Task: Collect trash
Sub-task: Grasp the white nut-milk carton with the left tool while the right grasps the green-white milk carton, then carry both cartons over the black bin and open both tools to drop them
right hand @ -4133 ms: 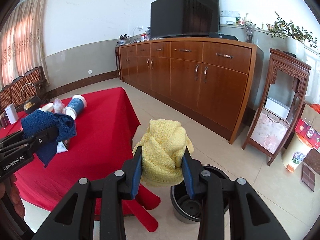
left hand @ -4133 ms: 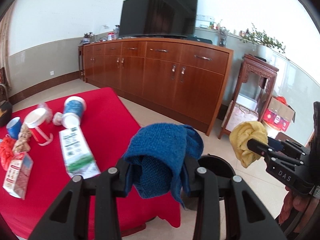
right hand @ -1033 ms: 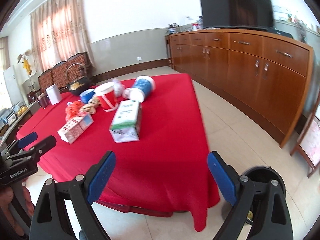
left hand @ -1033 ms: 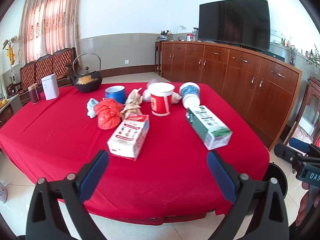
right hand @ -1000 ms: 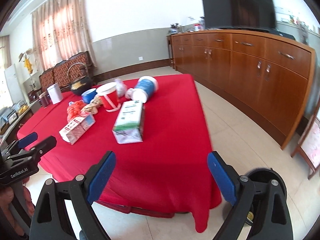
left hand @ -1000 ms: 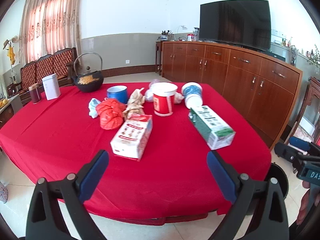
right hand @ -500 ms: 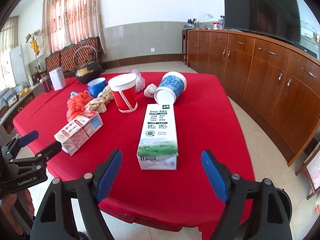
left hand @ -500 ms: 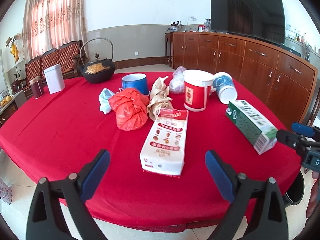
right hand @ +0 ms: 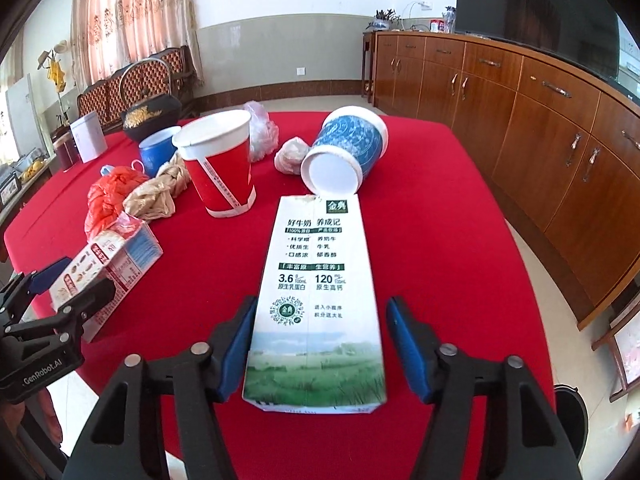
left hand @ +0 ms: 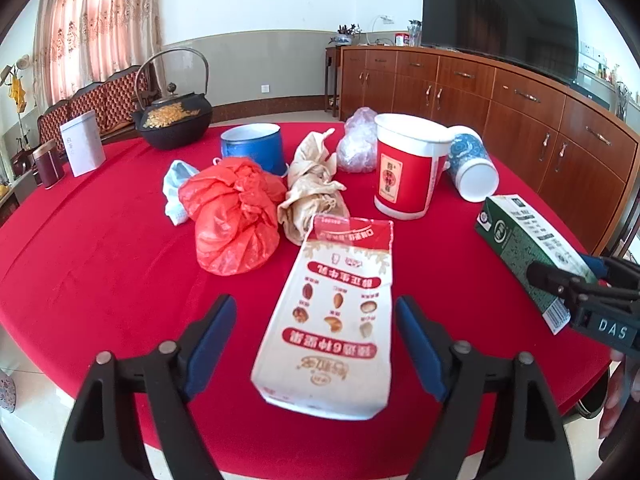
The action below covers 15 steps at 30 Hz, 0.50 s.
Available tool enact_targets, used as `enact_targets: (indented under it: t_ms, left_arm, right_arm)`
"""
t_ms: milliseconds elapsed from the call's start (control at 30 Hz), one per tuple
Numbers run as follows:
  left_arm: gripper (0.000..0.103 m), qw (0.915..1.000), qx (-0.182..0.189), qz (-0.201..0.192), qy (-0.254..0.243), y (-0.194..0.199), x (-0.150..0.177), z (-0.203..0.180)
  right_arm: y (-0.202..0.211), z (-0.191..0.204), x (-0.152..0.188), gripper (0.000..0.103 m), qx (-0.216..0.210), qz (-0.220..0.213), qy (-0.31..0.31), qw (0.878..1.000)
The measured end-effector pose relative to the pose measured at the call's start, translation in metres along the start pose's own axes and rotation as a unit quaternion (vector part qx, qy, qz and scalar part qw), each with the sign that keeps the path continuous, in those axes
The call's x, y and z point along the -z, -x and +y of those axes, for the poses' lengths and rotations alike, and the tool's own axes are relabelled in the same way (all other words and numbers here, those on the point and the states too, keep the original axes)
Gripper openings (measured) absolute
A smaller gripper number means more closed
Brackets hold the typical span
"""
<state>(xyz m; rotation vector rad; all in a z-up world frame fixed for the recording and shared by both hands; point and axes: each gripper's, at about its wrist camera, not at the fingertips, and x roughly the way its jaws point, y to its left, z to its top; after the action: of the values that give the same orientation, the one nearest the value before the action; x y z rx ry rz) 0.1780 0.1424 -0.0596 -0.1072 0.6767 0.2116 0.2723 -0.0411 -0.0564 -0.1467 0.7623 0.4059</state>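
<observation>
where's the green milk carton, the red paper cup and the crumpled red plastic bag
green milk carton (right hand: 320, 280), right wrist view, on its printed top face
red paper cup (left hand: 404, 176), left wrist view, on its side wall
crumpled red plastic bag (left hand: 234, 216), left wrist view, on its bunched middle

Your left wrist view: close, low over red table (left hand: 92, 264), facing cabinets. Your right wrist view: same heading, further right. Both share red cup (left hand: 406, 168) (right hand: 218, 164).
</observation>
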Motion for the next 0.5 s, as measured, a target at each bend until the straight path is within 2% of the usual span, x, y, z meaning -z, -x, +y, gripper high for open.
enact_targets:
  t_ms: [33,133,167,200,500]
  left_arm:
    - [0.08,1.0,0.002,0.001,0.0,-0.001,-0.001,-0.001]
    - [0.067,0.9998,0.013,0.012,-0.003,-0.008,-0.004,-0.003]
    - [0.057,0.9996,0.02,0.02,-0.001,-0.011,-0.004,-0.004]
    - [0.053,0.9993,0.027,0.024,0.001,-0.014,-0.005,-0.003]
    - [0.051,0.9993,0.036,0.005,-0.002,0.004,-0.008,-0.016]
  right_arm:
    - [-0.002,0.0,0.0,0.062,-0.001,0.001,0.0,1.0]
    - [-0.006,0.001,0.001,0.058,-0.001,0.005,0.001,1.0]
    - [-0.006,0.001,0.0,0.058,0.001,0.004,0.003,1.0]
    - [-0.006,0.002,0.001,0.058,0.001,0.004,0.003,1.0]
    - [0.012,-0.005,0.006,0.056,0.012,-0.015,0.002,1.0]
